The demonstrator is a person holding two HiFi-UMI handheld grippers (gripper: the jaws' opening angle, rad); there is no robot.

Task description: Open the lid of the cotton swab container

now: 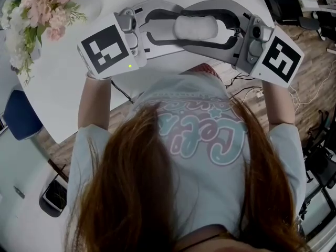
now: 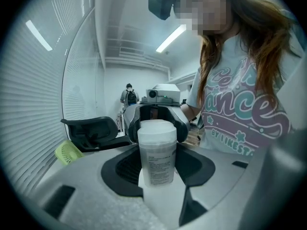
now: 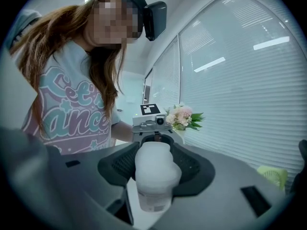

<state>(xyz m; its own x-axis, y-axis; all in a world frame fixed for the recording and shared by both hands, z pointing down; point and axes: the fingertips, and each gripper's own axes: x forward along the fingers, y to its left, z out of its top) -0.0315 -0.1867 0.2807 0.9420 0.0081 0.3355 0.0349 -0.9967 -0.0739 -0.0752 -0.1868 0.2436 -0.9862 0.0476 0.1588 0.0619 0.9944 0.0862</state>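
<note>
- The cotton swab container point(image 2: 157, 164) stands upright over the white tabletop point(image 1: 63, 93), straight in front of the person. It is between two tongs that face each other.
- The left tongs point(image 2: 157, 150) reach in from the left of the head view. They are clenched on the container's clear, labelled body, with a dark pad point(image 2: 122, 169) against each narrow side, below the lid.
- The right tongs point(image 3: 156, 150) reach in from the opposite side, a little higher. They are clenched on the lid point(image 3: 157, 169), whose white top fills the gap between their pads.
- The lid sits closed on the body.
- Seen from above, the lid is oblong, with its long way running from one gripper toward the other.
- Pink and white flowers point(image 1: 44, 7) stand at the far left of the tabletop, well apart from the container.
</note>
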